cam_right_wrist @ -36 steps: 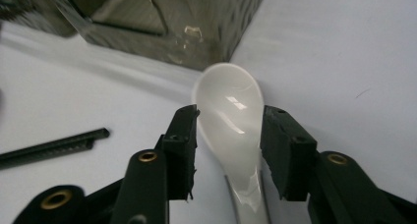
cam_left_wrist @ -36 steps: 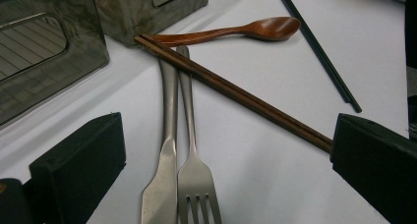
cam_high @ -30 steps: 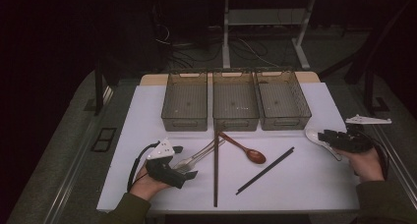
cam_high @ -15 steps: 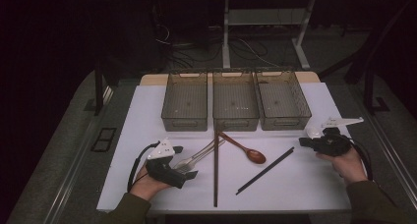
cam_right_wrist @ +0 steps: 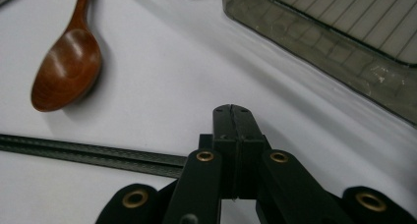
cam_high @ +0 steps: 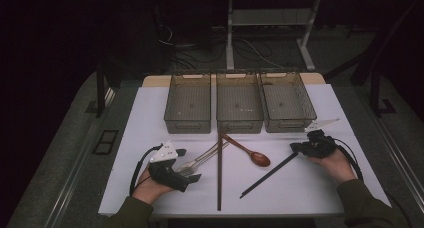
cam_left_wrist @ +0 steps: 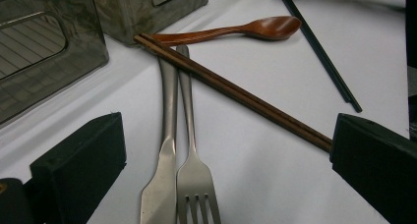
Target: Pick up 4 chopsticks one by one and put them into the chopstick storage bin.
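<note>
my right gripper [cam_right_wrist: 232, 117] has just been closing, jaws now together with nothing between, at the far end of the black chopsticks [cam_high: 268, 174], right of the wooden spoon [cam_high: 248, 151]; my left gripper [cam_high: 186, 165] gapes wide around the knife [cam_left_wrist: 163, 150] and fork [cam_left_wrist: 193, 170], near left.

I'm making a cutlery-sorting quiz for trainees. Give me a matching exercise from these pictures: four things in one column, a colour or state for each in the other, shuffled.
Things:
1. wooden spoon
2. fork
3. left claw
4. right claw

Colour or state:
A. jaws wide open
B. silver metal
C. jaws pressed together, holding nothing
D. reddish brown

Pairs: 1-D, 2-B, 3-A, 4-C
</note>
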Demonstrator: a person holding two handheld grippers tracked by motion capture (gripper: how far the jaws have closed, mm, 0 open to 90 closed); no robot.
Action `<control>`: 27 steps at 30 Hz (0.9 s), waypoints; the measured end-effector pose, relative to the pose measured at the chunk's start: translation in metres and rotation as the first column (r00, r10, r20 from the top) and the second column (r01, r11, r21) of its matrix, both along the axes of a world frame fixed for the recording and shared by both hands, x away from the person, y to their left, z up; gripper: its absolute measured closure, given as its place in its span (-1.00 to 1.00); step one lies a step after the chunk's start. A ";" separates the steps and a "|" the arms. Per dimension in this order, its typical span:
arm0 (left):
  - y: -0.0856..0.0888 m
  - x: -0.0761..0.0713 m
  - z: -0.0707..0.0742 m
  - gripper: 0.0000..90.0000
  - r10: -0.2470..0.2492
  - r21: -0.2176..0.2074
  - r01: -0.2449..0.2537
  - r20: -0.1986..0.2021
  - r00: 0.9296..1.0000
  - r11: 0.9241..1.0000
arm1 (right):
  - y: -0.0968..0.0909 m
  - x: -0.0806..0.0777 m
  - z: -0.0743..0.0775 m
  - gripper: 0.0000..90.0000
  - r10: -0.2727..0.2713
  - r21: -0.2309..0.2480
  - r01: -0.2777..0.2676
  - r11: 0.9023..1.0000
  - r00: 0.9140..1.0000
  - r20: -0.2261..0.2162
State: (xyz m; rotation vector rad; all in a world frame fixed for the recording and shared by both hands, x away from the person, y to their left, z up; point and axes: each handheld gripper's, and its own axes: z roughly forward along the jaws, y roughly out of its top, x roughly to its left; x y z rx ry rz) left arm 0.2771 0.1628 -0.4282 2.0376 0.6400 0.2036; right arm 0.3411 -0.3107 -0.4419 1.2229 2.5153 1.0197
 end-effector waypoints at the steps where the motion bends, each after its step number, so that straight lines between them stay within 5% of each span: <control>1: 0.000 0.000 0.000 -1.00 0.000 0.000 0.000 0.000 1.000 1.000 | 0.000 0.000 -0.001 0.98 0.002 -0.007 -0.002 1.000 1.000 -0.002; 27: 0.000 -0.001 0.001 -1.00 -0.003 -0.003 0.003 0.002 1.000 1.000 | -0.011 -0.010 0.000 0.98 0.010 -0.085 -0.011 0.996 1.000 -0.015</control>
